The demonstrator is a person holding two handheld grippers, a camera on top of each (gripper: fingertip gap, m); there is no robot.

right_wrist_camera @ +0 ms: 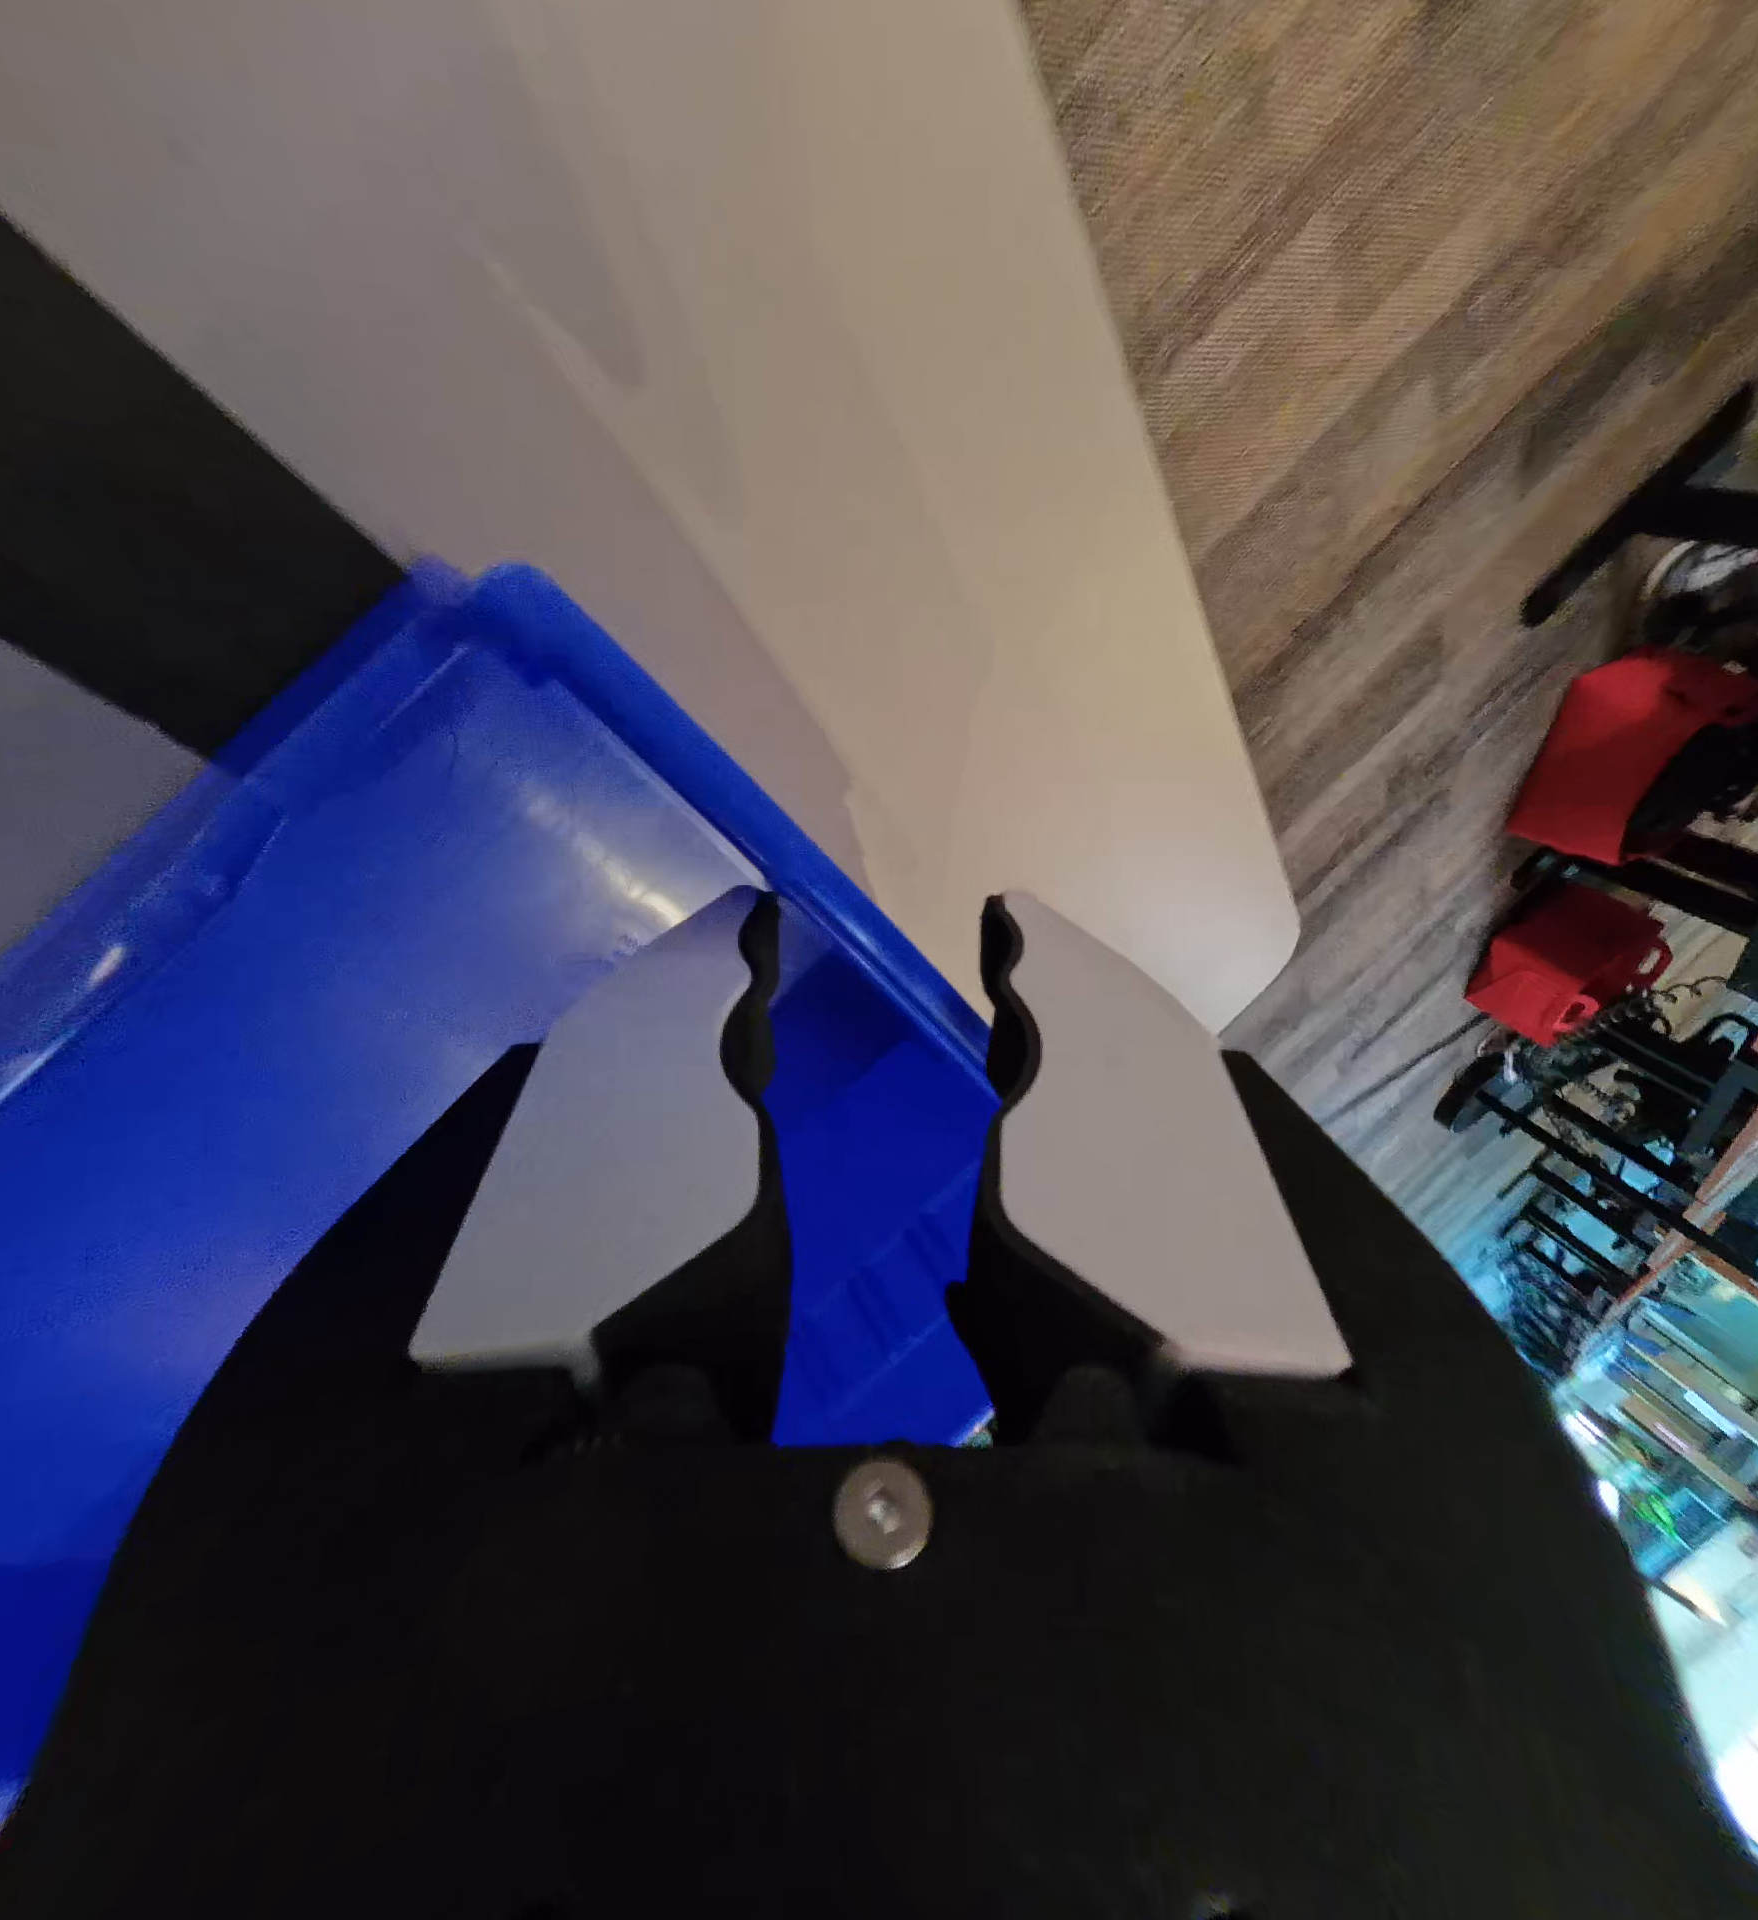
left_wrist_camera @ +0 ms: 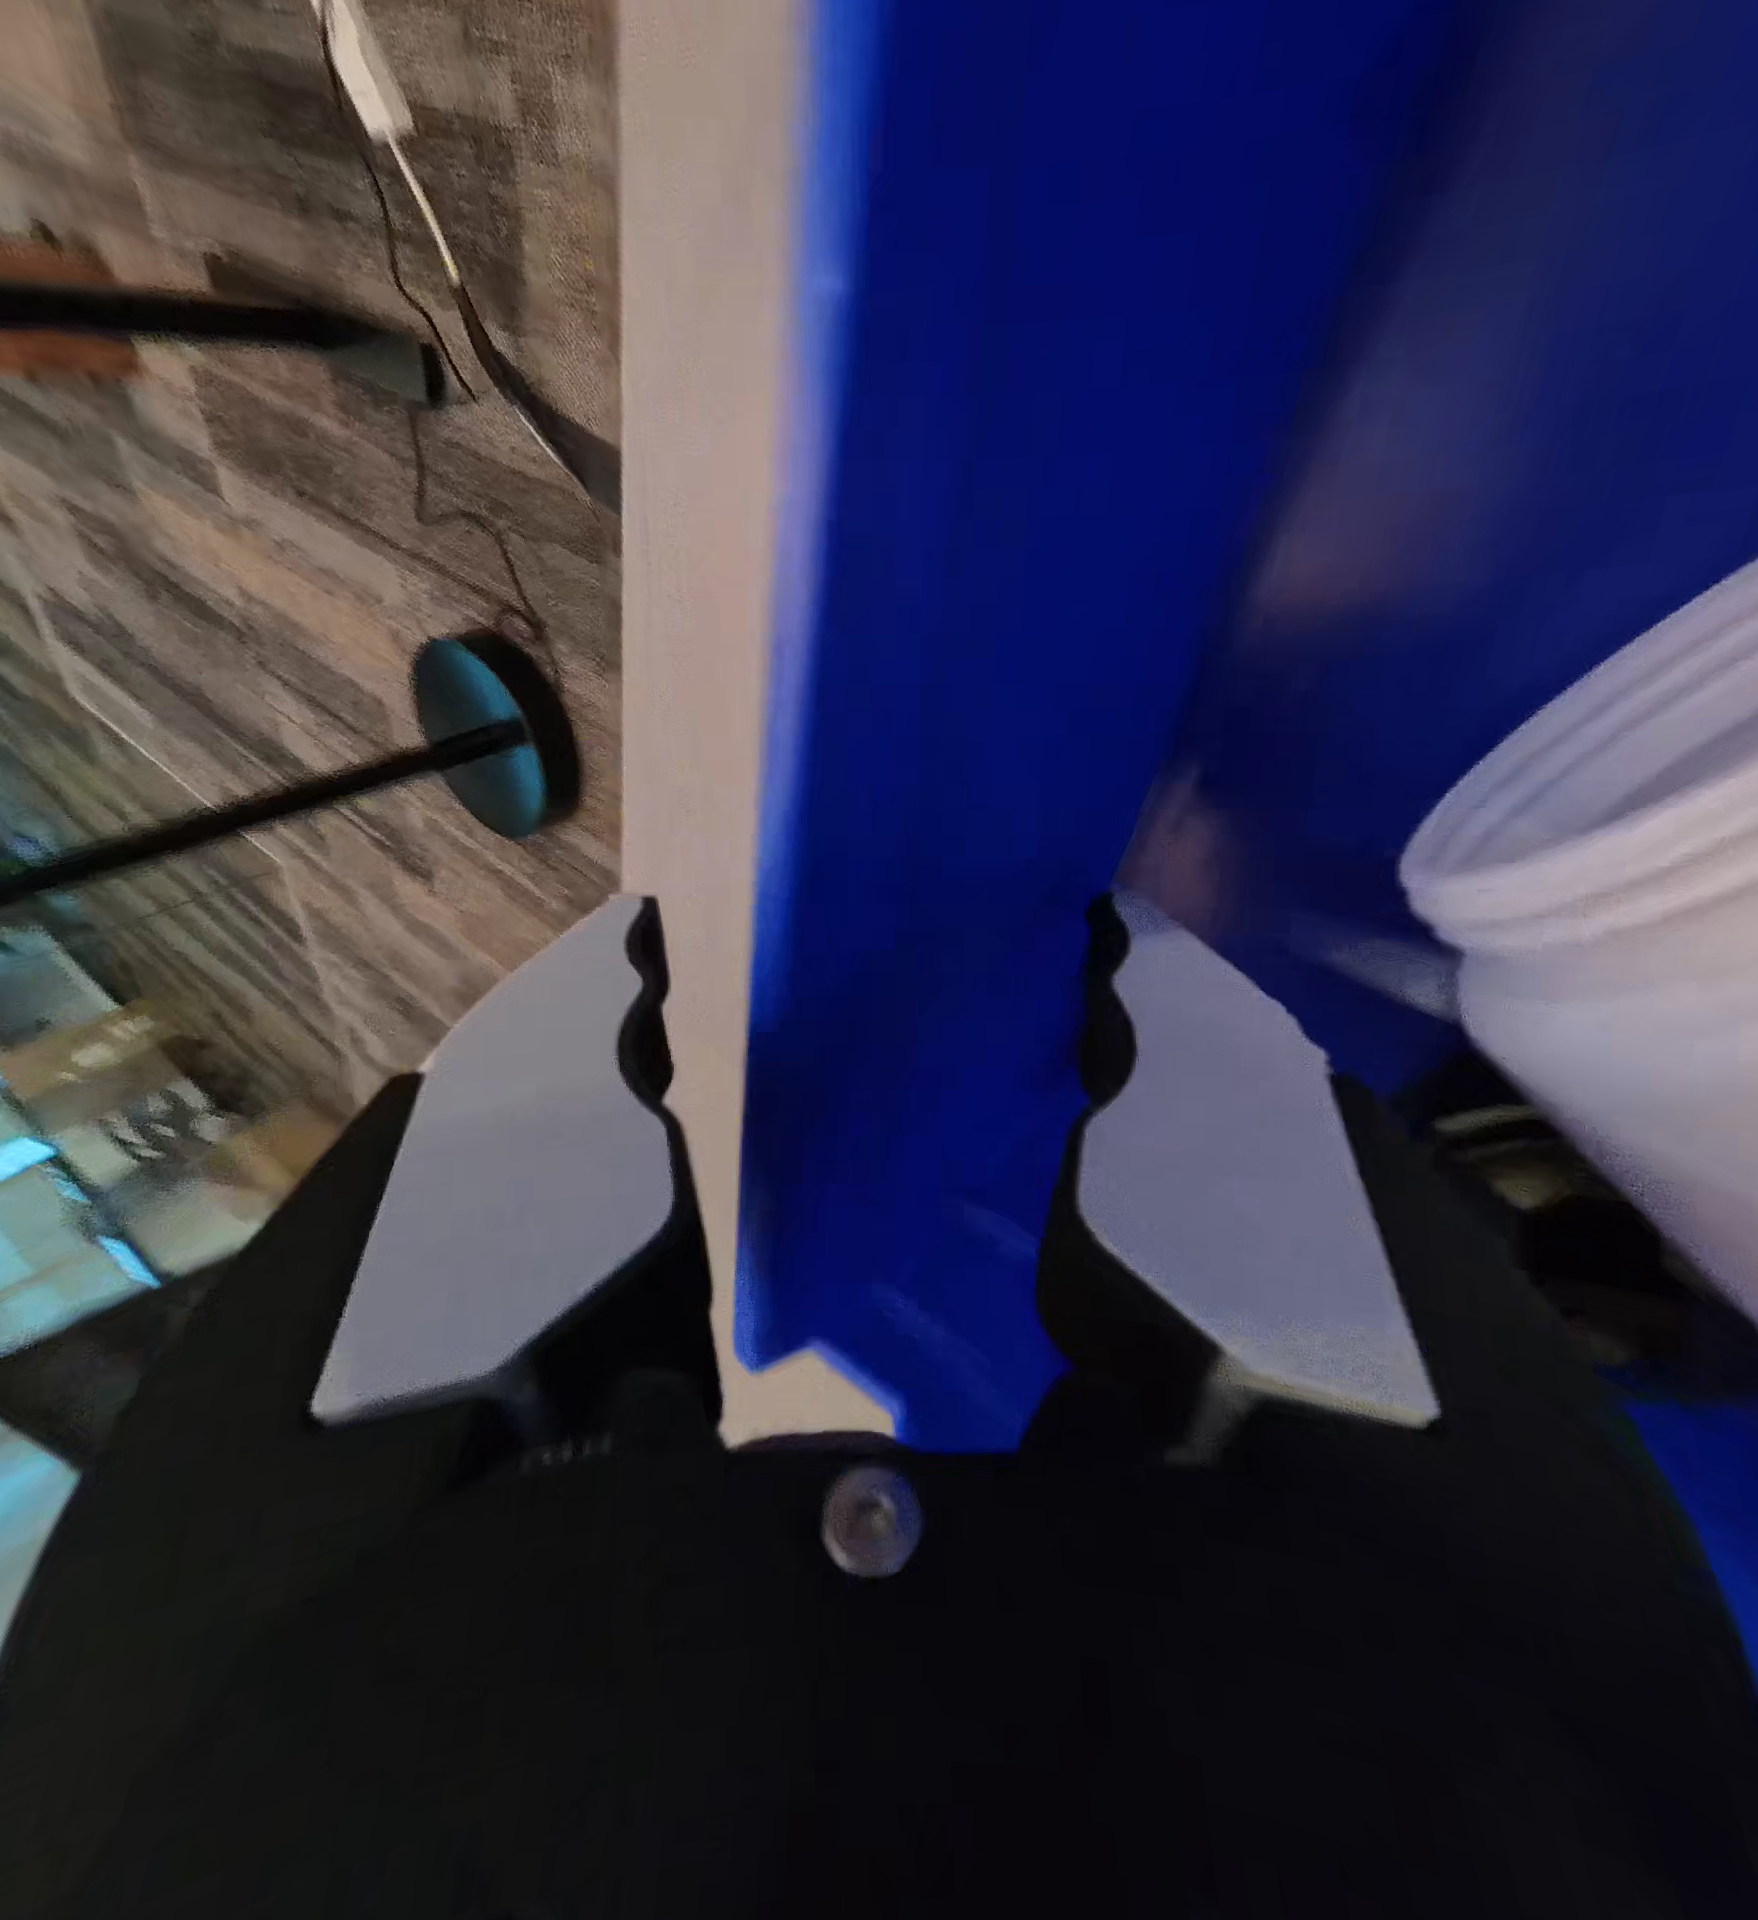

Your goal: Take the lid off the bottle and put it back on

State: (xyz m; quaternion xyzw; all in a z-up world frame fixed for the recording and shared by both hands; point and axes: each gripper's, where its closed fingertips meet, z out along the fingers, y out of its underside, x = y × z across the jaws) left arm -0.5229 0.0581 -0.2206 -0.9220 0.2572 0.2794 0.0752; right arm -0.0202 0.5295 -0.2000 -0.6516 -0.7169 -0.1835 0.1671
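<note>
A white bottle [left_wrist_camera: 1633, 935] with a bare threaded neck and no lid on it shows at the right edge of the left wrist view, tilted, against the blue bin [left_wrist_camera: 1010, 520]. No lid is in either view. My left gripper [left_wrist_camera: 875, 914] is open and empty, over the bin's rim, to the left of the bottle and apart from it. My right gripper [right_wrist_camera: 880, 909] has its jaws a narrow gap apart with nothing between them, above a corner of the blue bin [right_wrist_camera: 335, 935]. The bottle is not in the right wrist view.
The bin sits on a white table [right_wrist_camera: 750, 364] whose edge [left_wrist_camera: 688, 520] runs beside it. Carpet floor [left_wrist_camera: 231, 520] lies below, with cables and a black chair base [left_wrist_camera: 501, 738]. Red bags [right_wrist_camera: 1623, 769] and racks stand far right. Both views are motion-blurred.
</note>
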